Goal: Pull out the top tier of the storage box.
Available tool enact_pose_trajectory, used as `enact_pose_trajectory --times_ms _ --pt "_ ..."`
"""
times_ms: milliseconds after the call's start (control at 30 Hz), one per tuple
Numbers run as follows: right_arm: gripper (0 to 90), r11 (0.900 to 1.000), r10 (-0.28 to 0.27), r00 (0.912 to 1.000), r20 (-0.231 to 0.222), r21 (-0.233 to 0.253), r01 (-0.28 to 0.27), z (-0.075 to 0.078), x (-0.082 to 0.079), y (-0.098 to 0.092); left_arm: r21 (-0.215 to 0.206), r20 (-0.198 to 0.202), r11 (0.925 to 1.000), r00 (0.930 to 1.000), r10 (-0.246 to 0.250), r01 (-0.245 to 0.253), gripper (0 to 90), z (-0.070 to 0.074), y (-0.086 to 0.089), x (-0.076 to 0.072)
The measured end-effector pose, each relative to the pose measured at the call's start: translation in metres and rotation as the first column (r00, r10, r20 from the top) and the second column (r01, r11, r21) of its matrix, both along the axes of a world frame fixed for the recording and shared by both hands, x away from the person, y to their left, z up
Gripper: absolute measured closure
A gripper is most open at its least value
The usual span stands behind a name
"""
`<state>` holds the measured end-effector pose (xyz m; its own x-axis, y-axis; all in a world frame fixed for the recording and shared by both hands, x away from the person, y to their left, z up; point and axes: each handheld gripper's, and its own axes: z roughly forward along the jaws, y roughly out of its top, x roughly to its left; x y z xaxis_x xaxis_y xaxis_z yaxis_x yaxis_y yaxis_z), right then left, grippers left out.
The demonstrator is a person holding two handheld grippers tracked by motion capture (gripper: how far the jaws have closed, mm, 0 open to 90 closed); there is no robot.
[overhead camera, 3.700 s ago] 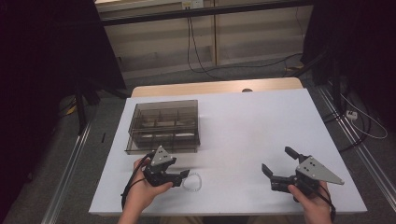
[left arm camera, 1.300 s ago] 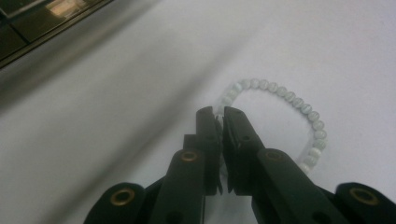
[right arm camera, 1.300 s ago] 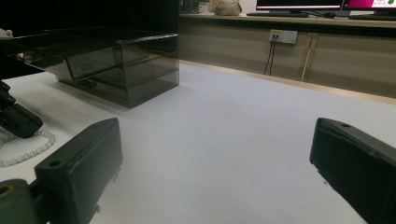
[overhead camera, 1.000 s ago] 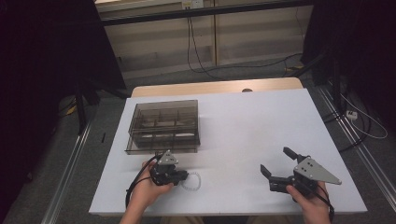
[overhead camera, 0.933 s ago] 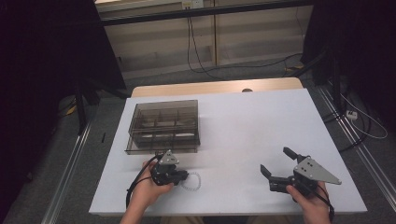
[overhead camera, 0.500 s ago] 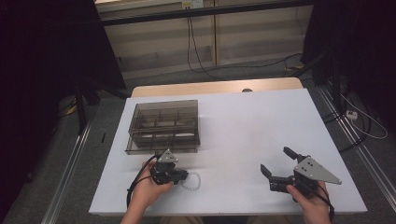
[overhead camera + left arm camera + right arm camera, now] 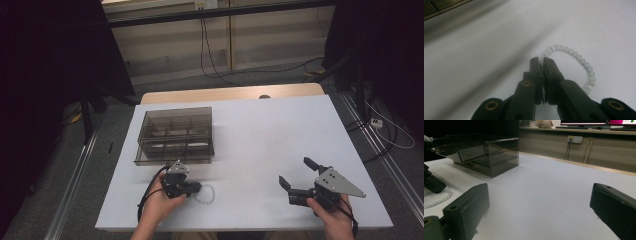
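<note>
Left tool (image 7: 541,61) clamped on pale white beaded bracelet (image 7: 574,53), lying on white table (image 7: 270,135) near smoky transparent compartment box (image 7: 176,134). Right tool (image 7: 299,176) gapes empty, well apart. Risk: thin pinch, beads slip out on lift.

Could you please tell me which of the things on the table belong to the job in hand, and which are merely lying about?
In use:
- string of pale round beads, pinched by the left tongs
- smoky transparent plastic organiser box with compartments, probably its destination

Idle:
- right tongs, open, holding nothing
- white table
</note>
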<state>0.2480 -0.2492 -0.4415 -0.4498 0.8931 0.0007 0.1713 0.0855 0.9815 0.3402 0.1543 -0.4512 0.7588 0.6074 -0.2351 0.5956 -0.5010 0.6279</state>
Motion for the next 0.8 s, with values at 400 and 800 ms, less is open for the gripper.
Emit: enact_pose_trajectory --times_ms 400,800 --pt "1.9 1.000 -0.005 1.0000 -0.001 0.008 0.005 -0.001 0.001 -0.005 0.021 -0.040 0.9996 0.9990 0.021 -0.020 87.4 0.006 -0.004 0.005" --pt "2.0 1.000 -0.018 0.9998 -0.001 0.009 0.018 -0.001 -0.002 -0.008 0.030 -0.139 0.9995 0.9902 0.012 -0.008 87.4 0.035 -0.002 0.010"
